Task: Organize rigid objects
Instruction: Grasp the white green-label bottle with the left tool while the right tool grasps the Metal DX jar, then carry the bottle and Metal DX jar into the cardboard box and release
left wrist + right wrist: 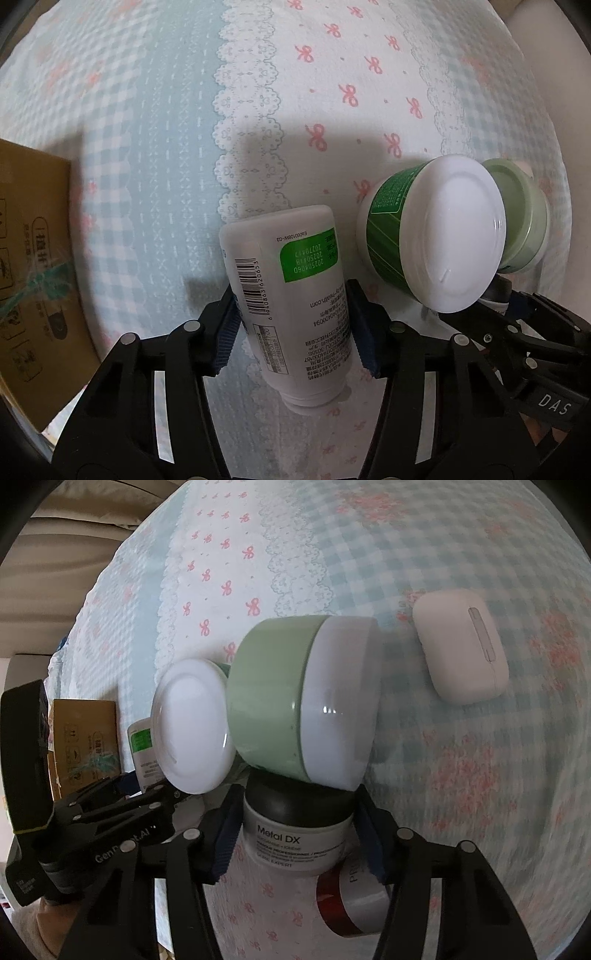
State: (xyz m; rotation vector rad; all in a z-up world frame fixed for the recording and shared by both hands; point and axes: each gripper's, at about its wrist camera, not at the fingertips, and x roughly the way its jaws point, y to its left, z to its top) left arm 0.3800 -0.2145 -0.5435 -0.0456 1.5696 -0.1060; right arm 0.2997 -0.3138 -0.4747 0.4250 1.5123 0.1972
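While the white bottle (291, 295) lies on its side on the bed (155, 122), cap end toward your camera, your left gripper (295, 325) has its blue pads pressed against both flanks of it, closed on the barcode-and-label part. Just beside it to the right, a green-labelled tub (432, 236) is tipped over with its white lid facing you, and it touches a pale green jar (306, 698), also on its side.

Your right gripper (297, 834) is closed on the Metal DX jar (291, 830), grey with a black lid, both pads against its wall; the pale green jar rests on top of that lid. Below it, near your right finger, lies a red and silver container (351, 904), partly hidden.

Farther out, a white earbud case (461, 646) sits apart on the checked quilt, and a cardboard box (33, 277) stands at the left edge.
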